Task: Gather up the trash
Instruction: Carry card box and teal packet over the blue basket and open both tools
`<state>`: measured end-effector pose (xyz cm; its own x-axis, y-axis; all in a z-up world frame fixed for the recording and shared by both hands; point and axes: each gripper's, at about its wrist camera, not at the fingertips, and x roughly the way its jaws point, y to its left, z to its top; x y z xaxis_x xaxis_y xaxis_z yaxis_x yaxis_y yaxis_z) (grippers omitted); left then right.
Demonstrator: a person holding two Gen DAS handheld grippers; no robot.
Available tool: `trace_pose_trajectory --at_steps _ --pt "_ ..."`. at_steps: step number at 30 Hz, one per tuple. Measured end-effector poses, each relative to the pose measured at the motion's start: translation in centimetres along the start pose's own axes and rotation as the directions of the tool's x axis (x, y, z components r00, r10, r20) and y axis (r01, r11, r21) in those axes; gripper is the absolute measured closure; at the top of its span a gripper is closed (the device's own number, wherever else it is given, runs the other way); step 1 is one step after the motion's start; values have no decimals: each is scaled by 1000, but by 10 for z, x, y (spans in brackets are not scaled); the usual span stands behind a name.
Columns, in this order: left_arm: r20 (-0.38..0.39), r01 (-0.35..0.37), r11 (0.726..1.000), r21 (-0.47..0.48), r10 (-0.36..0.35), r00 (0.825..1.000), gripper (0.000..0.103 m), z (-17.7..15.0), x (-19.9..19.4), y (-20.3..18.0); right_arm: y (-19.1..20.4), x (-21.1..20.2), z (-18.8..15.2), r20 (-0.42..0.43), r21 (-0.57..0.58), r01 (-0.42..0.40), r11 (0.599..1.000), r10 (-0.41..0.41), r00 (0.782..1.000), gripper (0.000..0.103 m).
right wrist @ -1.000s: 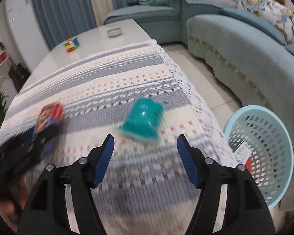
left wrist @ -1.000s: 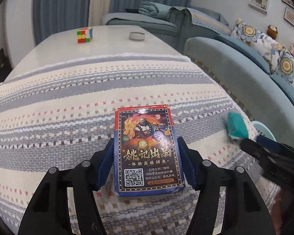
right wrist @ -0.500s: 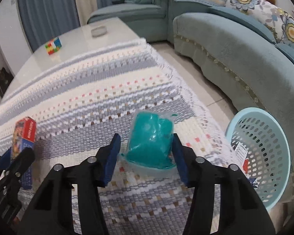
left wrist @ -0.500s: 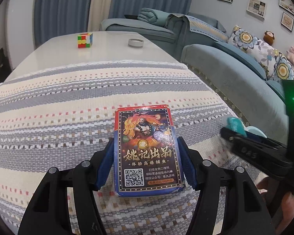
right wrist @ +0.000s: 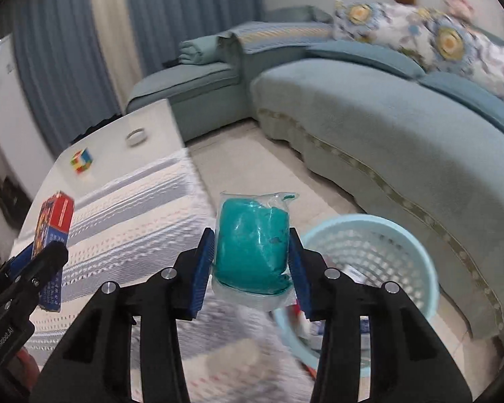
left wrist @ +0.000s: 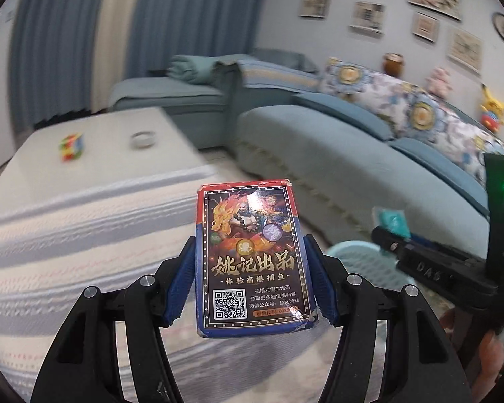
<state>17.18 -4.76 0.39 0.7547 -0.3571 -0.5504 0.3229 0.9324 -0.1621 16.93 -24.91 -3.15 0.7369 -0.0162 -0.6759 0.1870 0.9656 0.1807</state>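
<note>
My left gripper (left wrist: 250, 268) is shut on a red and blue card box (left wrist: 248, 215), held upright in the air above the striped tablecloth (left wrist: 84, 235). The box (right wrist: 55, 225) also shows at the left of the right wrist view. My right gripper (right wrist: 251, 235) has its jaws closing, with both blue pads pressing on a teal packet in clear wrap (right wrist: 252, 215) that is lifted off the table. Just right of and below that packet stands a light blue mesh basket (right wrist: 369, 225) on the floor, with some scraps inside.
A colour cube (right wrist: 81, 160) and a small white round dish (right wrist: 136, 137) sit on the bare far end of the table. A long blue-green sofa (right wrist: 403, 127) with flowered cushions runs along the right, behind the basket. Tiled floor lies between table and sofa.
The right jaws came in around the teal packet and took hold of it. Both grippers then rose off the cloth with their loads and swung right toward the basket.
</note>
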Motion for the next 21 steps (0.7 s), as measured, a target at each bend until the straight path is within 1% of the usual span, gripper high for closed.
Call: trace_pose_trajectory --at_steps 2,5,6,8,10,11,15,16,17,18,20,21 --pt "-17 44 999 20 -44 999 43 4 11 -27 -25 -3 2 -20 43 16 999 -15 1000 63" --pt "-77 98 994 38 -95 992 43 -3 36 -61 -59 -2 -3 -42 76 71 995 -68 997 63" --pt "-114 119 992 40 -114 987 43 -8 49 -72 -72 1 -6 -55 88 90 992 -85 995 63" --pt "-173 147 988 41 -138 975 43 -19 68 -81 -92 10 -14 -92 113 117 987 -107 990 63" --pt "-225 164 985 51 -149 963 43 -35 86 -91 -112 19 -24 -132 144 140 980 -121 984 63" --pt "-256 178 982 61 -157 954 43 -44 94 -97 -122 26 -30 -155 159 153 975 -128 980 63" --pt "-329 206 976 72 -171 929 42 -60 117 -107 -149 47 -51 -224 209 180 961 -133 966 61" --pt "-338 210 975 72 -174 925 42 -64 121 -109 -152 50 -55 -232 214 184 959 -133 963 59" --pt "-343 214 975 69 -178 922 40 -66 123 -111 -155 53 -60 -241 218 189 957 -135 961 58" --pt "-343 216 974 63 -182 921 33 -67 123 -111 -158 56 -63 -249 219 200 955 -144 958 57" --pt "-335 223 973 54 -193 922 24 -66 122 -111 -159 57 -68 -253 206 215 955 -161 954 55" --pt "-328 234 971 52 -204 922 23 -66 120 -110 -159 56 -69 -251 202 219 955 -166 954 54"
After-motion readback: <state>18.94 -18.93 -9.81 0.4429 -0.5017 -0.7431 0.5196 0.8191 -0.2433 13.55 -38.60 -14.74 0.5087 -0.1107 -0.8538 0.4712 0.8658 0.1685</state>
